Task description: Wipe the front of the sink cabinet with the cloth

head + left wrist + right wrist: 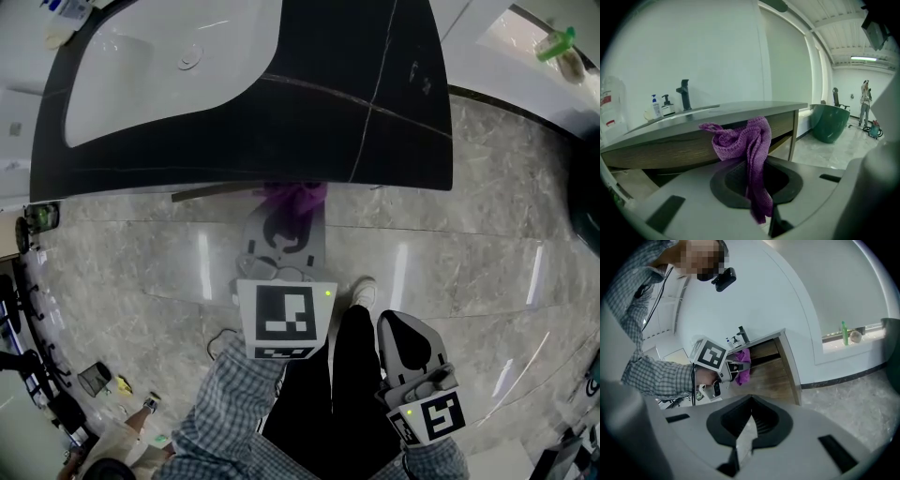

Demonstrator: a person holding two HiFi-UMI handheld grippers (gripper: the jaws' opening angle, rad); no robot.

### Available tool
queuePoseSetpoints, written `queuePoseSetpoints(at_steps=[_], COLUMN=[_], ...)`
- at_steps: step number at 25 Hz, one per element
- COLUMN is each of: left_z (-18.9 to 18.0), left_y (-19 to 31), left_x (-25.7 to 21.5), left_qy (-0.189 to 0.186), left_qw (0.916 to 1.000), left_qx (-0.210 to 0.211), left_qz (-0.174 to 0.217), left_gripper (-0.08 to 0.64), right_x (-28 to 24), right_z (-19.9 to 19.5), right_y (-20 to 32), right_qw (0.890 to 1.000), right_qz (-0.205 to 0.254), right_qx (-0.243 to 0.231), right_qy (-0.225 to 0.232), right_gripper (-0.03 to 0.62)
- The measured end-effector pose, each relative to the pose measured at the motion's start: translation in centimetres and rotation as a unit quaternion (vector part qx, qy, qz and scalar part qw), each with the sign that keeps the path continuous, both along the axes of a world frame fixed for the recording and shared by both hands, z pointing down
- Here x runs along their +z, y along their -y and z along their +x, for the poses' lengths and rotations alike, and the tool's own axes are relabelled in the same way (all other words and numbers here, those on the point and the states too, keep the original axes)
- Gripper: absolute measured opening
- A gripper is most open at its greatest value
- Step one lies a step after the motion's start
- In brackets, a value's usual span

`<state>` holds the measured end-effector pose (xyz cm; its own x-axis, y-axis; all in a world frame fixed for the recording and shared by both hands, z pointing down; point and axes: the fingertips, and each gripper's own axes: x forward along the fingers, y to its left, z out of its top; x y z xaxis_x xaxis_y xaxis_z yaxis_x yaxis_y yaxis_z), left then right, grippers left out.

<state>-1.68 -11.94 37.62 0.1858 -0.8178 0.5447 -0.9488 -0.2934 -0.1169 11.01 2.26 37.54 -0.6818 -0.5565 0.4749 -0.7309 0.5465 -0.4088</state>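
Observation:
A purple knitted cloth (298,197) hangs bunched from my left gripper (286,223), whose jaws are shut on it right at the front edge of the black sink counter (309,131). In the left gripper view the cloth (750,140) rises out of the jaws, close to the wooden cabinet front (670,152) just below the counter's edge. My right gripper (405,330) is held low by the person's leg, well back from the cabinet, shut with nothing in it. From the right gripper view I see the cloth (744,367) against the cabinet front (771,366).
A white basin (159,75) is set in the counter, with a black faucet (684,93) and soap bottles (656,105). A dark green tub (829,122) stands beyond the cabinet's right end. A green bottle (555,42) sits on a ledge. The floor is polished marble (469,262).

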Motion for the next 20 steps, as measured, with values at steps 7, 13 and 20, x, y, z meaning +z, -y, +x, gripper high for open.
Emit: queuePoseSetpoints(at_steps=[7, 13, 20], left_z=[4.7, 7.8, 10.8], left_y=[0.8, 1.4, 1.7], left_x=[0.3, 0.6, 0.6], left_qy=[-0.012, -0.018, -0.037], left_qw=[0.9990, 0.9975, 0.9939], left_qx=[0.043, 0.067, 0.102], left_qz=[0.006, 0.013, 0.020], left_gripper=[0.054, 0.054, 0.054], right_x=[0.4, 0.7, 1.3], right_z=[2.0, 4.0, 5.6], right_y=[0.4, 0.5, 0.6], right_qw=[1.000, 0.999, 0.998], right_qz=[-0.001, -0.001, -0.009], right_qx=[0.016, 0.033, 0.056], right_qy=[0.001, -0.002, -0.002], right_gripper=[0.017, 0.017, 0.016])
